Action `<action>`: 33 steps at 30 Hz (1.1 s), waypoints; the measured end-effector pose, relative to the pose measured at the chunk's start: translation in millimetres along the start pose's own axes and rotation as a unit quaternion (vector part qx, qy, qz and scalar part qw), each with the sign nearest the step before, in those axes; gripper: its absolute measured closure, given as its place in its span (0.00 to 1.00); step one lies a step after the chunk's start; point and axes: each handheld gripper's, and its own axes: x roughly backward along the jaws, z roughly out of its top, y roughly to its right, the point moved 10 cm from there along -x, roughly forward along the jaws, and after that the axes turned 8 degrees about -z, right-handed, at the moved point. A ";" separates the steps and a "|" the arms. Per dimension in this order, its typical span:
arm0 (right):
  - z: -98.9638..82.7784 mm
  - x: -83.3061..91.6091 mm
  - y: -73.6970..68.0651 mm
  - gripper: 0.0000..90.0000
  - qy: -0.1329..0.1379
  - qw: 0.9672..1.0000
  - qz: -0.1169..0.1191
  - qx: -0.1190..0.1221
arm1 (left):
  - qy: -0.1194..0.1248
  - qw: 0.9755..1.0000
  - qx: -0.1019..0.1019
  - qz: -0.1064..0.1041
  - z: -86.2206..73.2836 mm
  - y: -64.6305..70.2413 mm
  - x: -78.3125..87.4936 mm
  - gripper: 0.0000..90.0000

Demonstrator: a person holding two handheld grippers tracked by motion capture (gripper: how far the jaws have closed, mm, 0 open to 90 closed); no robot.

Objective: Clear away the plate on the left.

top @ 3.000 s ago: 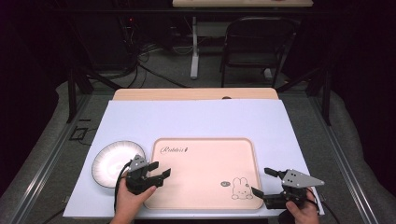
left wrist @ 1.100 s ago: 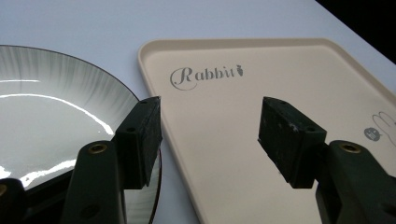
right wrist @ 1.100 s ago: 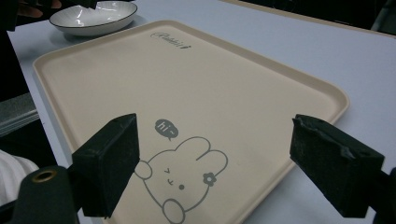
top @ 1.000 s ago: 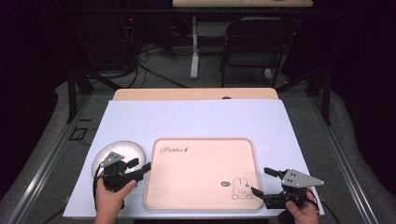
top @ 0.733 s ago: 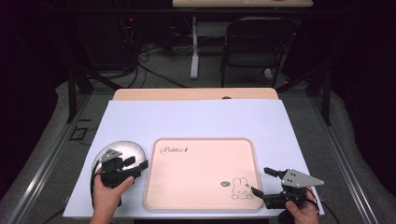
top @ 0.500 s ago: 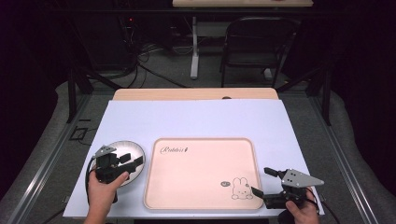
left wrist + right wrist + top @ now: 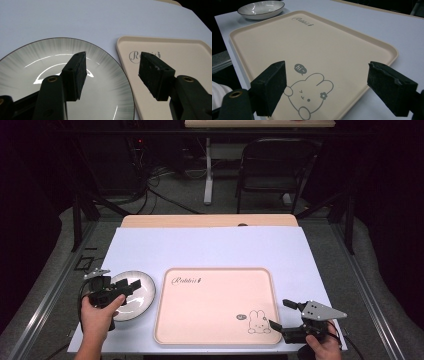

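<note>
Right gripper (image 7: 282,315): at the table's near right corner, held in the right hand (image 7: 322,347); jaws spread wide, nothing between them, aimed across the near right corner of the tray.
Left gripper (image 7: 127,286): near left, held in the left hand (image 7: 95,315); jaws parted, empty, poised over the plate's right part beside the tray edge.
Tray (image 7: 215,332): beige, rectangular, rounded corners, flat on the white table cover (image 7: 210,247); rabbit drawing (image 7: 308,98) with "hi" bubble near the right corner, script lettering at the far left corner.
Plate (image 7: 142,290): shallow, round, grey-streaked with dark rim, just beside the tray's left edge.
Chair (image 7: 275,170): black, folding, beyond the table.
</note>
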 end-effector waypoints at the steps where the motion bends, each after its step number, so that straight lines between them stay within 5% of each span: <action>1: 0.0 0.0 0.0 0.17 0.000 1.000 0.000 0.000 | -0.002 1.000 0.005 0.004 1.6 -3.9 2.7 0.44; 14: 0.0 0.2 -0.1 0.17 0.000 1.000 0.000 0.001 | -0.015 0.998 0.038 0.038 1.9 -34.6 17.1 0.42; 33: 0.1 0.2 0.1 0.17 0.001 1.000 -0.001 0.001 | -0.029 0.992 0.092 0.078 -9.4 -79.4 40.4 0.40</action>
